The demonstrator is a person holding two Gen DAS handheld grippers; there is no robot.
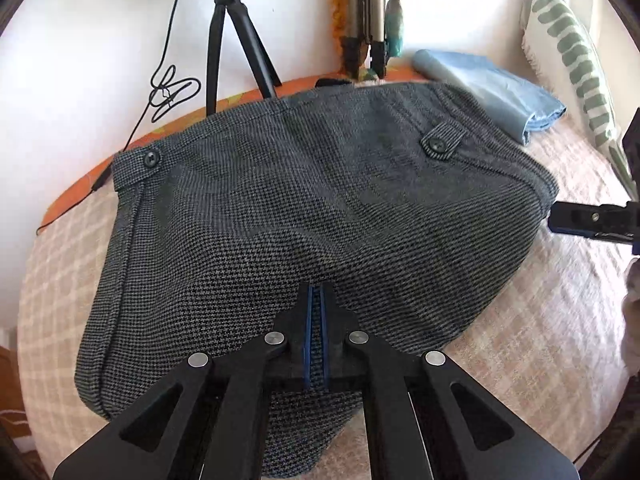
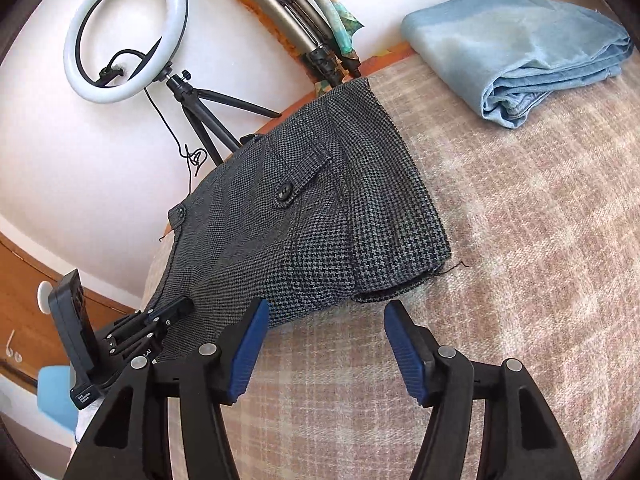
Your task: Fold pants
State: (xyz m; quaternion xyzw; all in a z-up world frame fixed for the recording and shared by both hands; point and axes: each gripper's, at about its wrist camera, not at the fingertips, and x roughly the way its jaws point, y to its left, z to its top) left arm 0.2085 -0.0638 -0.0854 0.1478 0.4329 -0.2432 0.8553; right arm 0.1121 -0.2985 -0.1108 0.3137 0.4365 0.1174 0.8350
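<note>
Currently the bed is carrying the houndstooth pants, lying already folded into a short bundle; final tidying appears left. Left hand-held gripper is clenching a fabric fold. Right hand-held gripper is standing released, empty. Only right view is showing the ring light.

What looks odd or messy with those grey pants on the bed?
A loose thread trails from the pants' frayed corner onto the bedspread. The cloth also bunches into a ridge where the left gripper pinches it.
</note>
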